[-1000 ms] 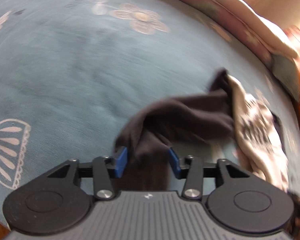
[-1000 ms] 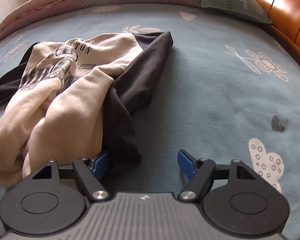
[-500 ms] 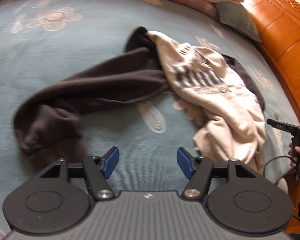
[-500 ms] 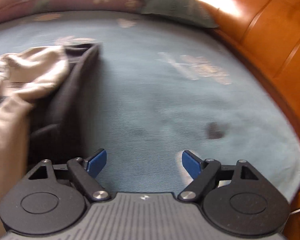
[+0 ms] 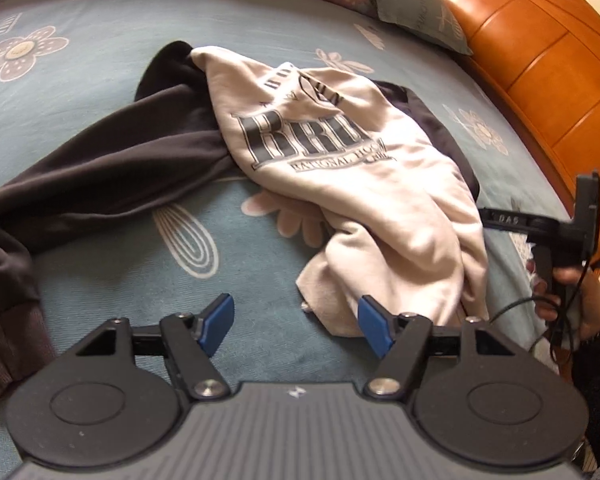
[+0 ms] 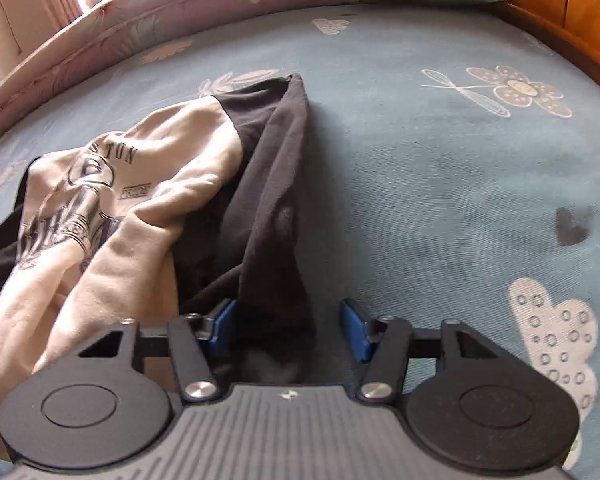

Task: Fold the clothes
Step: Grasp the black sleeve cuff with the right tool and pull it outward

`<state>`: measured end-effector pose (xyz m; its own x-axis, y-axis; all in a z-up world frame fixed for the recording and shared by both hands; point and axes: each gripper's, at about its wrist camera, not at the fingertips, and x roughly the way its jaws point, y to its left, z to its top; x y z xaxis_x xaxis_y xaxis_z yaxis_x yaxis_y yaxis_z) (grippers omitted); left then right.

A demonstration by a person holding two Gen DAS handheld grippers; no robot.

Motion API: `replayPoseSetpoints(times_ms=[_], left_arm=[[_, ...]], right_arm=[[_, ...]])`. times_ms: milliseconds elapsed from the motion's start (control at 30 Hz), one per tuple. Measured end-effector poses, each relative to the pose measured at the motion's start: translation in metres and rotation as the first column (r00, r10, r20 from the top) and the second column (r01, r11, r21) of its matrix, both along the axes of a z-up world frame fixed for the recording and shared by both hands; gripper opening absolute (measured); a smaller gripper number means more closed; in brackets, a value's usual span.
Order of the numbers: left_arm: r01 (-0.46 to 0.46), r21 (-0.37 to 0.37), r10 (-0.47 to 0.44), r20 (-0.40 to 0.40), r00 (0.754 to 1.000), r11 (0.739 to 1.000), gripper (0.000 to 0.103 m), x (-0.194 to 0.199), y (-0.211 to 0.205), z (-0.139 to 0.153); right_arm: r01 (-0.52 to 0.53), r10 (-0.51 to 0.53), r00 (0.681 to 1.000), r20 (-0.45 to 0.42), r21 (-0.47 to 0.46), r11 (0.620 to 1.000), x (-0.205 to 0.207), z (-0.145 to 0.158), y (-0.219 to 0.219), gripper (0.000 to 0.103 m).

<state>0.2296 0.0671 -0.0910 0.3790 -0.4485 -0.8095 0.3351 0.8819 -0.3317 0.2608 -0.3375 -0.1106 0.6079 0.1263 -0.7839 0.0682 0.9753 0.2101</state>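
Note:
A crumpled sweatshirt with a cream printed body point(image 5: 355, 168) and dark sleeves lies on the blue bedsheet point(image 5: 100, 60). One dark sleeve point(image 5: 100, 172) stretches out to the left, its cuff at the left edge. My left gripper point(image 5: 296, 326) is open and empty, just short of the cream hem. In the right wrist view the cream body point(image 6: 112, 216) is on the left and the other dark sleeve point(image 6: 276, 200) runs down between the open fingers of my right gripper point(image 6: 288, 330). The right gripper also shows in the left wrist view point(image 5: 559, 224), held by a hand.
A wooden headboard point(image 5: 539, 64) runs along the right. A teal pillow point(image 5: 415, 4) and a folded floral quilt point(image 6: 148, 28) lie at the far end of the bed. Bare sheet point(image 6: 459, 184) lies right of the sweatshirt.
My left gripper let go of the dark sleeve, opened and swung right toward the cream hem. My right gripper swung away and came back with the other sleeve between its open fingers.

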Motion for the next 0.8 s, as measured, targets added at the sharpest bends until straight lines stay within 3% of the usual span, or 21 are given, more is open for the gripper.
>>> replayPoseSetpoints(times_ms=[67, 167, 267, 400, 500, 667, 767, 800], left_arm=[[0.0, -0.006, 0.0, -0.017, 1.0, 1.0, 0.068, 0.0, 0.0, -0.004], [-0.003, -0.01, 0.003, -0.037, 0.999, 1.0, 0.068, 0.001, -0.001, -0.009], [-0.001, -0.008, 0.0, -0.047, 0.999, 1.0, 0.068, 0.002, -0.005, -0.012], [0.006, -0.001, -0.006, -0.054, 0.999, 1.0, 0.068, 0.005, -0.013, -0.014], [0.014, 0.003, -0.014, -0.055, 0.998, 1.0, 0.068, 0.006, -0.02, -0.013], [0.017, -0.006, -0.017, -0.055, 0.998, 1.0, 0.068, 0.005, -0.022, -0.013], [0.014, -0.005, -0.015, -0.072, 0.997, 1.0, 0.068, 0.006, -0.02, -0.019], [0.012, -0.002, -0.012, -0.077, 0.997, 1.0, 0.068, 0.007, -0.02, -0.021]], right_arm=[[-0.022, 0.022, 1.0, 0.015, 0.051, 0.998, -0.005, 0.001, -0.008, 0.061], [-0.053, 0.053, 0.999, 0.006, 0.244, 0.968, -0.012, -0.006, -0.036, 0.062], [-0.064, 0.072, 0.997, 0.001, 0.451, 0.89, -0.018, -0.019, -0.065, 0.062], [-0.034, 0.033, 0.999, 0.012, 0.61, 0.791, -0.008, -0.038, -0.087, 0.061], [-0.014, 0.017, 1.0, 0.002, 0.681, 0.733, 0.015, -0.046, -0.09, 0.06], [-0.035, 0.08, 0.996, -0.031, 0.703, 0.71, 0.017, -0.05, -0.089, 0.058], [-0.049, 0.123, 0.991, -0.055, 0.703, 0.71, 0.003, -0.057, -0.093, 0.031], [-0.04, 0.119, 0.991, -0.066, 0.696, 0.717, 0.0, -0.06, -0.095, 0.014]])
